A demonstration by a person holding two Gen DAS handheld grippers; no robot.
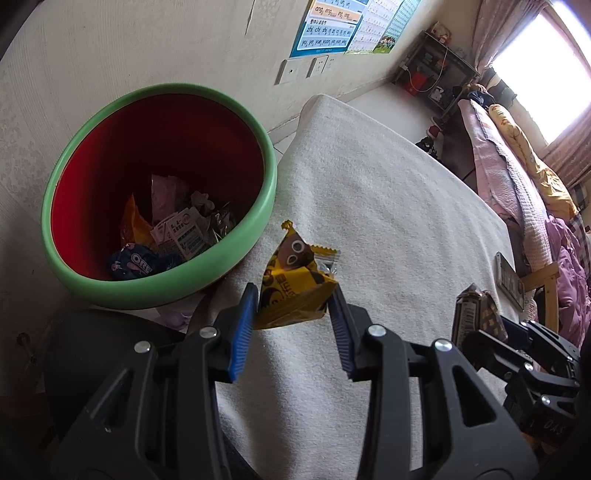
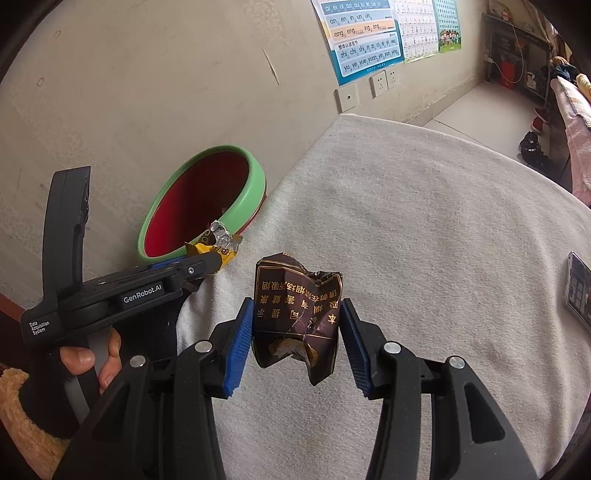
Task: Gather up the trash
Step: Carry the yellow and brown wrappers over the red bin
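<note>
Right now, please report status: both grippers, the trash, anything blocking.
Left gripper shut on yellow wrapper. Right gripper shut on brown crumpled pack. Green-rimmed bin beside the table, holds trash already. Nothing seen in the way.

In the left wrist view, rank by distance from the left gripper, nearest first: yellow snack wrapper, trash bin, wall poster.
1. Yellow snack wrapper: clamped in the left gripper.
2. Trash bin: ahead and left, beside the table.
3. Wall poster: high on the far wall.
</note>
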